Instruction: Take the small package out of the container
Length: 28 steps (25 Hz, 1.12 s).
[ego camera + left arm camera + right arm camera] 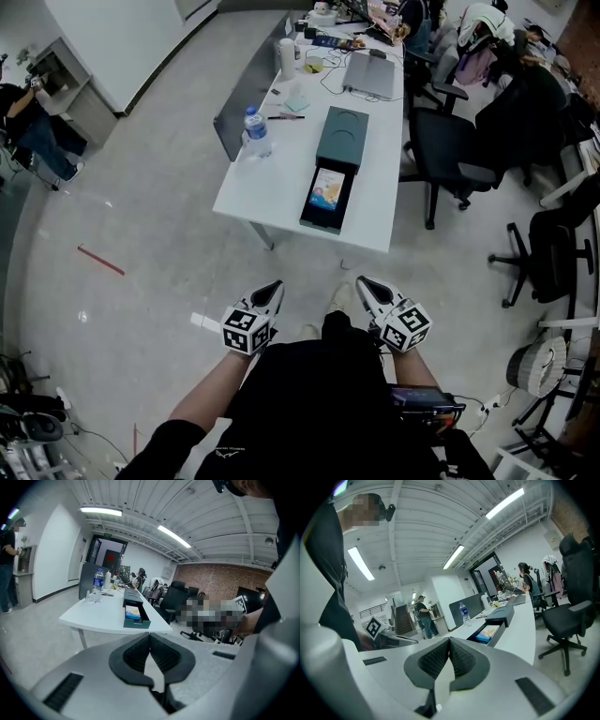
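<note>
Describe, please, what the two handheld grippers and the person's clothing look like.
Both the left gripper and right gripper have pale grey shells, tapered jaws with dark ribbed pads, and a white cube bearing black square markers. The person wears a black top.

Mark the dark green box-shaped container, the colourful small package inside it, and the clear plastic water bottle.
dark green container (342,139), head view, closed top section.
colourful small package (327,190), head view, printed face.
clear plastic water bottle (256,133), head view, mid body.
</note>
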Each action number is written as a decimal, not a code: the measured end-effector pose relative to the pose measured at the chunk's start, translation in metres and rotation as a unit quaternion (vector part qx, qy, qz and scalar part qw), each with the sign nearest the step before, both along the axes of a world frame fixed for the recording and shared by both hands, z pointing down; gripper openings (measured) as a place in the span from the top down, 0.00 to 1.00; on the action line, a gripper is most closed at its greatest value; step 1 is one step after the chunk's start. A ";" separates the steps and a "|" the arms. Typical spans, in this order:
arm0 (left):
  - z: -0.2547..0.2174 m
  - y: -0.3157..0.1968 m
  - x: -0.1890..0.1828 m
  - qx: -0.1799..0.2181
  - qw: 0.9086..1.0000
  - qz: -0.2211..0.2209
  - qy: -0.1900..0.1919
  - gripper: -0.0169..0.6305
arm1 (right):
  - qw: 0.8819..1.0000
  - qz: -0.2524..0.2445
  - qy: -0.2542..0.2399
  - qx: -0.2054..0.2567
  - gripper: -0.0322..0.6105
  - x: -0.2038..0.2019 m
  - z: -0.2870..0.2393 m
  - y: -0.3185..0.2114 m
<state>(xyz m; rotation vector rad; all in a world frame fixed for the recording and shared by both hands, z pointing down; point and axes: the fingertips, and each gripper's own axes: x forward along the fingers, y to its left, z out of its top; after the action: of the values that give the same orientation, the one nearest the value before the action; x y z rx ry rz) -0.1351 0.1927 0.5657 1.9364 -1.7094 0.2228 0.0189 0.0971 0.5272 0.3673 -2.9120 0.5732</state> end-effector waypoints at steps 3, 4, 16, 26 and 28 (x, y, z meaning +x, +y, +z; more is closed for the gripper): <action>0.002 -0.016 -0.001 -0.004 1.000 0.002 -0.003 0.96 | 1.000 0.000 -0.001 -0.005 0.91 -0.001 0.003 -0.014; 0.003 -0.021 -0.002 -0.005 1.000 0.003 -0.003 0.96 | 1.000 0.001 -0.001 -0.007 0.91 -0.002 0.005 -0.019; -0.003 -0.094 -0.013 -0.013 1.000 0.017 -0.019 0.96 | 1.000 -0.003 -0.006 -0.016 0.91 -0.022 0.003 -0.087; -0.010 -0.149 -0.014 -0.026 0.999 0.020 -0.029 0.96 | 0.999 -0.022 -0.017 -0.028 0.91 -0.033 0.002 -0.142; -0.012 -0.159 -0.012 -0.029 0.999 0.023 -0.032 0.96 | 0.999 -0.028 -0.022 -0.030 0.91 -0.035 0.000 -0.151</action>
<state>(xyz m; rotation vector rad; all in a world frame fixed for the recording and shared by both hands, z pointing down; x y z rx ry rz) -0.1467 0.0335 0.5537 1.9477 -1.6819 0.3513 -0.0157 -0.0536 0.5275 0.2673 -2.9283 0.6656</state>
